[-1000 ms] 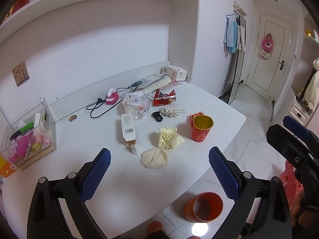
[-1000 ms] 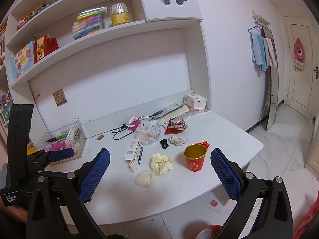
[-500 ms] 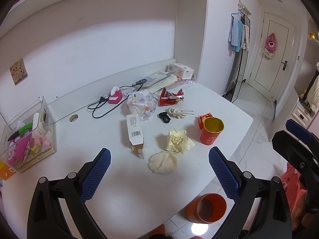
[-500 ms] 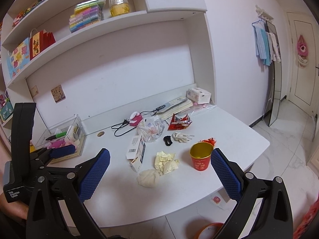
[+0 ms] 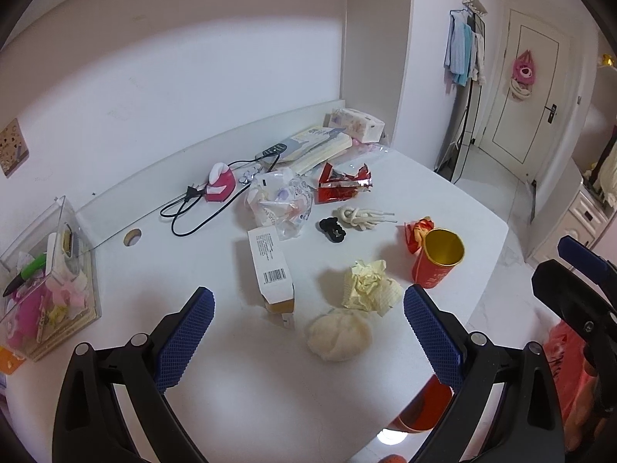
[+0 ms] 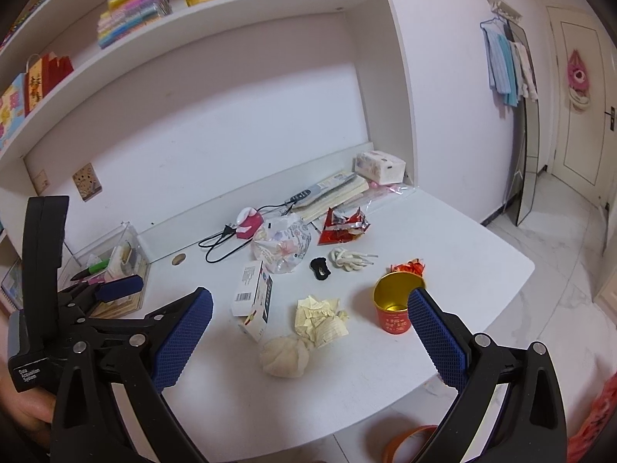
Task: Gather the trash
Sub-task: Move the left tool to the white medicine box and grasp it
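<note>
Trash lies on the white desk (image 5: 239,378): a cream wad (image 5: 339,337), crumpled yellow paper (image 5: 369,284), a white carton (image 5: 272,268) on its side, a red cup with gold lining (image 5: 437,258), a red wrapper (image 5: 343,184) and a crumpled plastic bag (image 5: 281,202). My left gripper (image 5: 308,332) hovers open over the desk's near edge, the wad between its fingers' line of sight. My right gripper (image 6: 310,337) is open too, held above the desk's front; the wad (image 6: 284,357), paper (image 6: 319,320), carton (image 6: 254,301) and cup (image 6: 397,306) lie ahead of it. An orange bin (image 5: 420,409) stands on the floor under the desk edge.
A clear organiser box (image 5: 46,281) sits at the desk's left. A pink device with a black cable (image 5: 219,185), books (image 5: 316,146), a tissue box (image 5: 356,123), a knotted cord (image 5: 358,218) and a black clip (image 5: 331,229) lie further back. Shelves (image 6: 154,34) overhang the desk.
Both grippers have moved in closer to the desk, so the trash looms larger. Both stay open, and nothing on the desk has moved.
</note>
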### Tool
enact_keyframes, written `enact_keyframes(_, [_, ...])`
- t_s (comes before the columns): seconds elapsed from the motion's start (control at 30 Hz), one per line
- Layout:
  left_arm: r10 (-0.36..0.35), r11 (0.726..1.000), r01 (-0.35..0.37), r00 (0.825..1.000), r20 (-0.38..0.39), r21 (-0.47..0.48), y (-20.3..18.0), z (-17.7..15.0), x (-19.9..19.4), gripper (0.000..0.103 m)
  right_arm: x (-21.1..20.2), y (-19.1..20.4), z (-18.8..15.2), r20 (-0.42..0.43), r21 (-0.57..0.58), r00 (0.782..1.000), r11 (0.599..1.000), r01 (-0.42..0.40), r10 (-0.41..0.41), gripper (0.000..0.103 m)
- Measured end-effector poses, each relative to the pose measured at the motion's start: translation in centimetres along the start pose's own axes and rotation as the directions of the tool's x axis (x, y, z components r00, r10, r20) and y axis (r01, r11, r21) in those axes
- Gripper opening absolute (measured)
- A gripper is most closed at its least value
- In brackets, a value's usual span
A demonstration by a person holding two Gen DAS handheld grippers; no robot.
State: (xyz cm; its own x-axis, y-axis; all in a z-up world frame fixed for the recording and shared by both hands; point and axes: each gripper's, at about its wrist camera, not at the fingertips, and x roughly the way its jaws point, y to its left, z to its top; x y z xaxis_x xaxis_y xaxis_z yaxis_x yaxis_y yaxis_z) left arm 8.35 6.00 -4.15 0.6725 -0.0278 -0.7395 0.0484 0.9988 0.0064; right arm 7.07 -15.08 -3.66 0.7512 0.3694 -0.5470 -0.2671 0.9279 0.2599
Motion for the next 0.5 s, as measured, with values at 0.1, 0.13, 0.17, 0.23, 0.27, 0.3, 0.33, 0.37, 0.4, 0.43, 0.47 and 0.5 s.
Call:
enact_keyframes(0.1, [-0.002,1.0,0.002,0.999,-0.035,0.02,0.5,0.3,1.8,0.097,1.7,0.3,0.0,-0.019,-0.002,1.0,1.0,0.004,-0.004,0.098])
enact_keyframes(0.13, [-0.006,1.0,0.007,0.999,-0.047,0.025,0.7,0.5,2.6,0.097,2.3,0.4,0.0,-0.029,0.002,1.0,1.0,0.005,-0.005,0.098])
enact_keyframes(0.17, [-0.009,1.0,0.01,0.998,-0.054,0.028,0.9,0.6,3.0,0.097,2.9,0.5,-0.1,-0.036,0.006,0.999,1.0,0.006,-0.005,0.098])
enact_keyframes(0.23, [-0.004,0.999,0.006,0.997,-0.073,0.035,1.3,0.9,4.1,0.097,4.1,0.5,-0.3,-0.053,0.02,0.999,1.0,0.008,-0.007,0.098])
enact_keyframes(0.27, [-0.005,0.999,0.008,0.997,-0.079,0.037,1.5,1.0,4.7,0.097,4.8,0.5,-0.4,-0.064,0.029,0.998,1.0,0.007,-0.005,0.098])
enact_keyframes(0.3, [-0.006,0.999,0.01,0.996,-0.086,0.041,1.7,1.1,5.3,0.097,5.3,0.5,-0.4,-0.071,0.037,0.997,0.999,0.005,-0.002,0.098])
enact_keyframes(0.33, [-0.004,0.999,0.008,0.995,-0.097,0.044,2.0,1.3,6.1,0.097,5.9,0.5,-0.5,-0.08,0.045,0.997,0.999,0.002,0.002,0.098])
enact_keyframes(0.37, [-0.003,0.999,0.008,0.994,-0.106,0.047,2.2,1.3,6.7,0.097,6.5,0.5,-0.6,-0.088,0.052,0.996,0.999,-0.001,0.005,0.098])
enact_keyframes(0.4, [-0.004,0.999,0.009,0.994,-0.113,0.049,2.4,1.4,7.3,0.097,7.1,0.5,-0.7,-0.096,0.057,0.995,0.998,-0.005,0.011,0.098])
enact_keyframes(0.43, [-0.002,0.999,0.008,0.992,-0.123,0.048,2.6,1.5,8.1,0.097,7.5,0.6,-0.7,-0.098,0.061,0.995,0.998,-0.008,0.014,0.098])
enact_keyframes(0.47, [-0.002,0.999,0.008,0.991,-0.134,0.043,2.9,1.6,8.9,0.097,8.0,0.6,-0.8,-0.105,0.065,0.994,0.998,-0.009,0.016,0.098])
enact_keyframes(0.5, [-0.006,0.999,0.012,0.99,-0.141,0.04,3.0,1.6,9.4,0.097,8.6,0.7,-0.8,-0.118,0.068,0.993,0.998,-0.008,0.016,0.098])
